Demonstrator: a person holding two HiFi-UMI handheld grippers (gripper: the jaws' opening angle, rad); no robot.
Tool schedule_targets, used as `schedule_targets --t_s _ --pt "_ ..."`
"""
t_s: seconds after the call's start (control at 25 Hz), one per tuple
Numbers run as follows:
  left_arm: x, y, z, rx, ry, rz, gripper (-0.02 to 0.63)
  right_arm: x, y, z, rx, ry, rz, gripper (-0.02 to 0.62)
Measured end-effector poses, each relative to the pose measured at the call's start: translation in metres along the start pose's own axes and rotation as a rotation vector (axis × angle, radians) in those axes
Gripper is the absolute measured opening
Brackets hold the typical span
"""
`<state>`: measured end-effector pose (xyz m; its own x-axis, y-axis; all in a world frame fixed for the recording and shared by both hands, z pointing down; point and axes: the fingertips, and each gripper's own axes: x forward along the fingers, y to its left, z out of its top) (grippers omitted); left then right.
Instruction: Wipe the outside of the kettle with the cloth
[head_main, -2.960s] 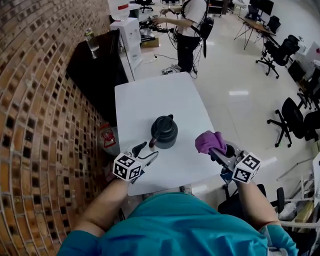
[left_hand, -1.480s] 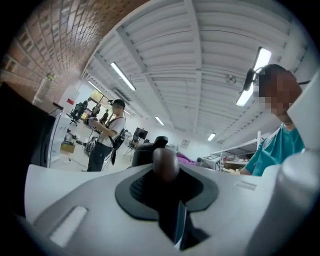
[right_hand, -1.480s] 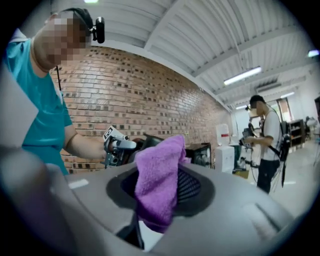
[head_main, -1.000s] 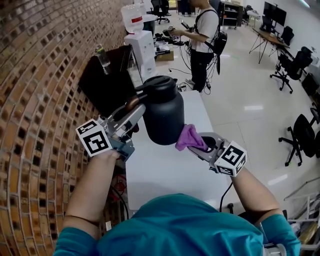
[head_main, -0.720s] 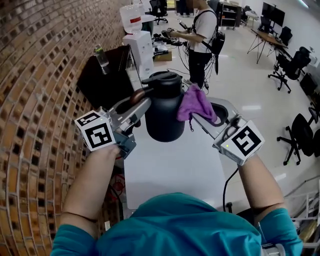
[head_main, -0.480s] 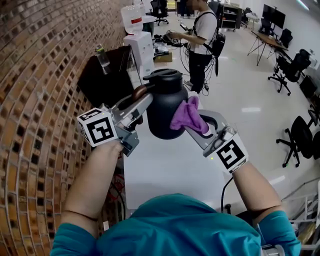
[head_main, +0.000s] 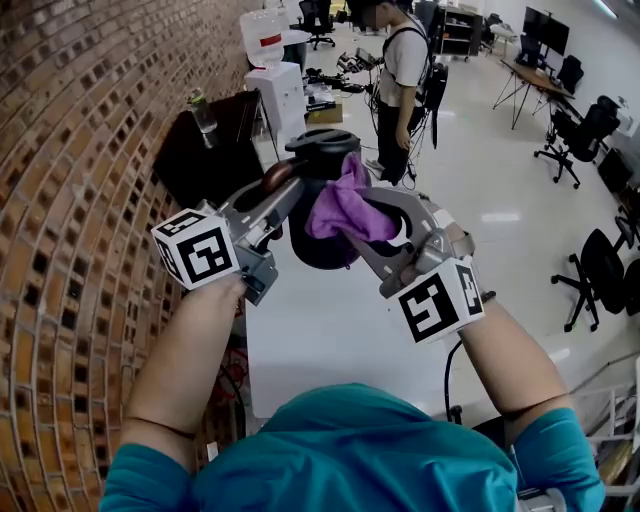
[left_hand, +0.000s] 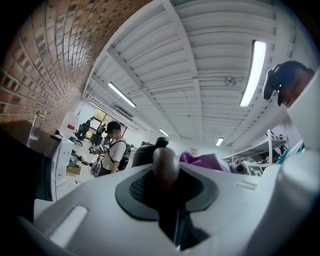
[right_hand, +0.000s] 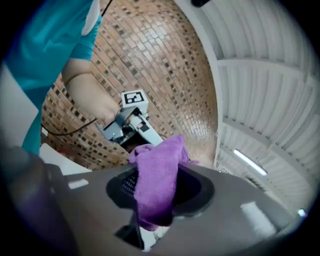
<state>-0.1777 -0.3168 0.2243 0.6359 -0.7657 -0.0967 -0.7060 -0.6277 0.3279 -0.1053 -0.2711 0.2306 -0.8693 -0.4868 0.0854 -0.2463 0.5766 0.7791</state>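
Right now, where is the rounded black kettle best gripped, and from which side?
Take the kettle by its brown-tipped handle, coming from the brick wall side, as the left gripper does. The handle juts out sideways; the body is wide and round, and the purple cloth covers its other side.

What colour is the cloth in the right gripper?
Purple; the cloth shows best in the right gripper view.

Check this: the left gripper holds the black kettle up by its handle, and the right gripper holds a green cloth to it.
Wrong on the colour: the cloth is purple, not green, as the right gripper view shows. The left gripper does hold the kettle up by its handle, and the right gripper holds the cloth to it.
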Motion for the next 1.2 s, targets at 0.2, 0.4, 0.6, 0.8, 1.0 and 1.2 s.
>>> schedule_targets --t_s 0.2,0.4,0.6,0.8,1.0,1.2 --pt "0.002 -0.004 0.0 -0.015 -0.02 -0.027 0.095 0.004 0.078 -0.029 -0.105 0.06 0.16 0.12" --pt "-0.01 -0.025 0.005 0.113 -0.031 -0.177 0.091 -0.035 0.121 -0.06 0.183 -0.04 0.38 0.12" --pt "-0.042 -0.048 0.001 0.314 -0.054 -0.443 0.089 -0.082 0.041 -0.074 0.757 -0.281 0.326 0.12" --pt "-0.091 -0.069 0.007 0.297 -0.132 -0.792 0.086 -0.105 -0.001 -0.064 0.892 -0.465 0.332 0.121" --pt "-0.112 -0.106 0.014 0.166 -0.157 -1.014 0.081 -0.097 -0.005 -0.006 0.765 -0.584 0.446 0.121" --pt "-0.116 -0.121 0.022 0.135 -0.217 -1.041 0.075 -0.098 0.032 0.007 0.64 -0.571 0.585 0.121"
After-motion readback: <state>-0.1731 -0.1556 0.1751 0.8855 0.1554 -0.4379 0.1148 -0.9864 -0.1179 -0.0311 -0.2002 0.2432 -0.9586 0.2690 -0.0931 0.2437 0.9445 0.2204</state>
